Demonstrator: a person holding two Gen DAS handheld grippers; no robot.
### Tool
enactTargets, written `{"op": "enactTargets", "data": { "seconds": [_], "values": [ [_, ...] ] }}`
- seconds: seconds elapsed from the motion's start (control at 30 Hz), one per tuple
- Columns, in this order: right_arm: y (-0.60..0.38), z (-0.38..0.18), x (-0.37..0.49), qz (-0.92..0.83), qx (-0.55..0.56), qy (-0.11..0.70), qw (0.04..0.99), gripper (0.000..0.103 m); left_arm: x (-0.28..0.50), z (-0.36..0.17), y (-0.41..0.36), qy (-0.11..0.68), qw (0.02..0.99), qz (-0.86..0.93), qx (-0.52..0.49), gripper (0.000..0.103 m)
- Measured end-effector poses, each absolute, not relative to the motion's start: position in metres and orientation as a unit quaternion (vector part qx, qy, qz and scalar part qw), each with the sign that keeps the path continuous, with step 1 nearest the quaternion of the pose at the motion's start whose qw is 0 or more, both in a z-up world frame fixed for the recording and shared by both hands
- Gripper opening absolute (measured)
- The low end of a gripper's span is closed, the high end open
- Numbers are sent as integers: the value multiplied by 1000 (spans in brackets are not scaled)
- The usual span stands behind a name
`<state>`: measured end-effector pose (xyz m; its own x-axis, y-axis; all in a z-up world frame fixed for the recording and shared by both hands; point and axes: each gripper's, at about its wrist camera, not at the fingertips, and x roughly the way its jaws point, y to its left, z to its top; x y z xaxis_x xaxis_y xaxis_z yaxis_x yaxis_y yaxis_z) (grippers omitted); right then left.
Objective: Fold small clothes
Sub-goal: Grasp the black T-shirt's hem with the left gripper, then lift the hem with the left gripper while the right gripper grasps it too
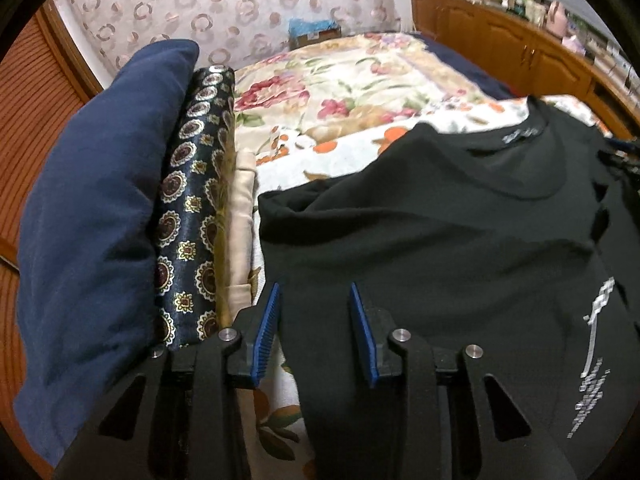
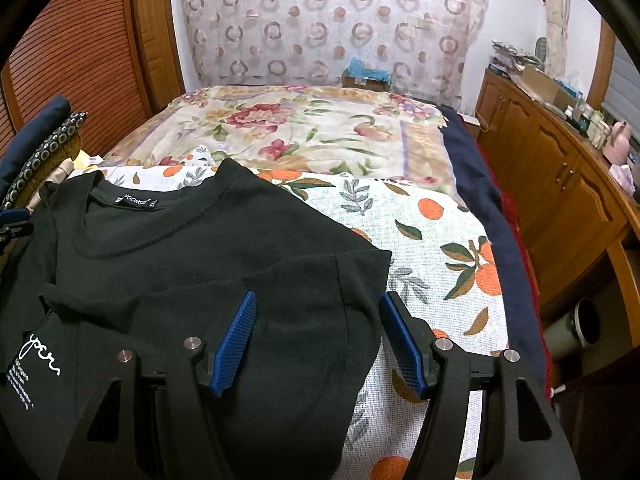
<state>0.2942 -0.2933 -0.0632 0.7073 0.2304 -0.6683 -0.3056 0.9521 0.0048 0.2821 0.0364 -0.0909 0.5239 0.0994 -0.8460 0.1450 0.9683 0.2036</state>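
Note:
A black T-shirt (image 1: pixel 460 232) with white print lies face up on the orange-patterned cloth (image 2: pixel 440 248) on the bed. It also shows in the right wrist view (image 2: pixel 200 248), with its right sleeve folded in over the body. My left gripper (image 1: pixel 314 292) is open, its blue pads over the shirt's left edge, holding nothing. My right gripper (image 2: pixel 318 304) is open wide over the shirt's right edge, holding nothing. The left gripper's tip shows at the far left of the right wrist view (image 2: pixel 14 220).
A stack of folded clothes stands left of the shirt: a navy piece (image 1: pixel 92 208), a dark patterned piece (image 1: pixel 192 208) and a beige piece (image 1: pixel 242 216). A floral bedspread (image 2: pixel 300 128) lies behind. Wooden cabinets (image 2: pixel 560 184) run along the right, a louvred wardrobe (image 2: pixel 80 52) on the left.

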Motion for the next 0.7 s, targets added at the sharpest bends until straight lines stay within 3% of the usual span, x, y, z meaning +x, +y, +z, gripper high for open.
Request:
{"op": "enactTargets", "data": {
  "seconds": [0.3,0.33,0.4,0.53,0.63,0.7],
  "values": [
    [-294,-64,295,145,-54,353,923,67,282,-91,40,489,863,-16,126,38],
    [-294,-64,295,145,-54,353,923,67,282,-90,41,490,863,-23,122,35],
    [-294,-64,296,145,-54,353,923,66,284,-90,43,498,860,-41,101,9],
    [-297,-64,296,151,-49,353,922,65,278,-86,44,490,866,-48,93,5],
    [-295,-64,295,158,-50,349,922,47,262,-69,46,459,884,-54,68,5],
    [-293,-63,294,173,-52,345,921,23,252,-60,45,443,892,-57,63,5]
  ]
}}
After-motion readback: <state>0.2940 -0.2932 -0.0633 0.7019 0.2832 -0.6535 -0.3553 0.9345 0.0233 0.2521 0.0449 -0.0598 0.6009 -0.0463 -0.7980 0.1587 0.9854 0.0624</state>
